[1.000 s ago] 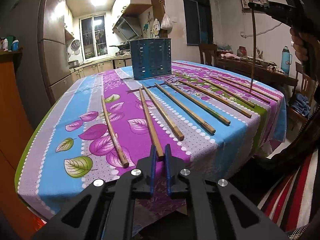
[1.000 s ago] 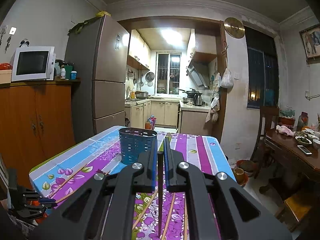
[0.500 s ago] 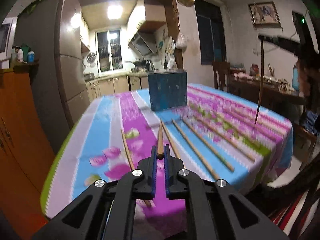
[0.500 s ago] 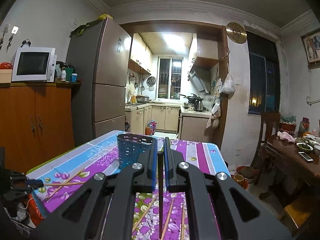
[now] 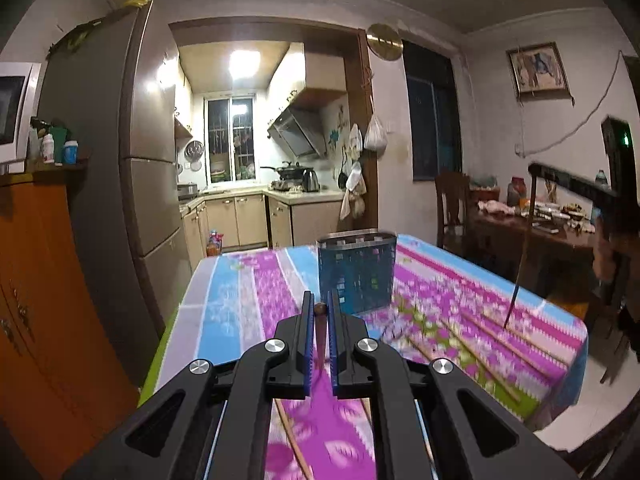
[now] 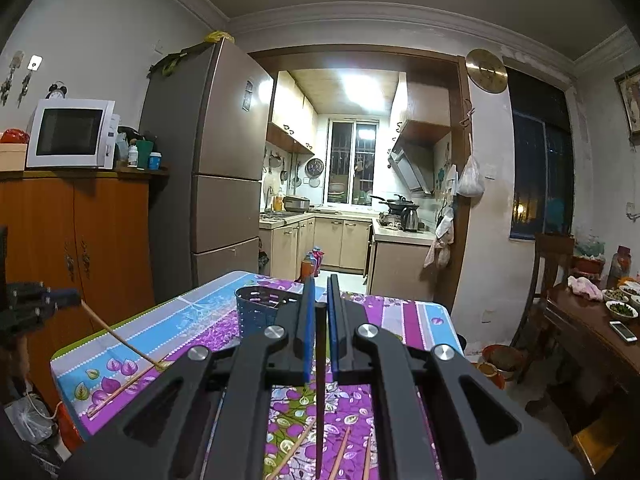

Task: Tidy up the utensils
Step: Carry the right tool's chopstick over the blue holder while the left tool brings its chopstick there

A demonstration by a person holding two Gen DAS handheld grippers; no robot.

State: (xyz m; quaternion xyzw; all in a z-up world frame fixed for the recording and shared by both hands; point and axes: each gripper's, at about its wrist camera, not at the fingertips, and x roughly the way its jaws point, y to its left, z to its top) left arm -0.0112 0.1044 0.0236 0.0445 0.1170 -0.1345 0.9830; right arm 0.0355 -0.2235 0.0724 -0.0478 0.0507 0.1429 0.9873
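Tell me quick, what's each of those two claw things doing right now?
Left gripper: closed on a light wooden chopstick that slants down to the table.
Right gripper: closed on a dark chopstick hanging straight down.

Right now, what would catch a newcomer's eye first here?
Each gripper is shut on one chopstick above the striped tablecloth: the left gripper holds a pale chopstick slanting to the cloth, the right gripper a dark chopstick hanging straight down. The blue holder stands mid-table, loose chopsticks lying beside it.
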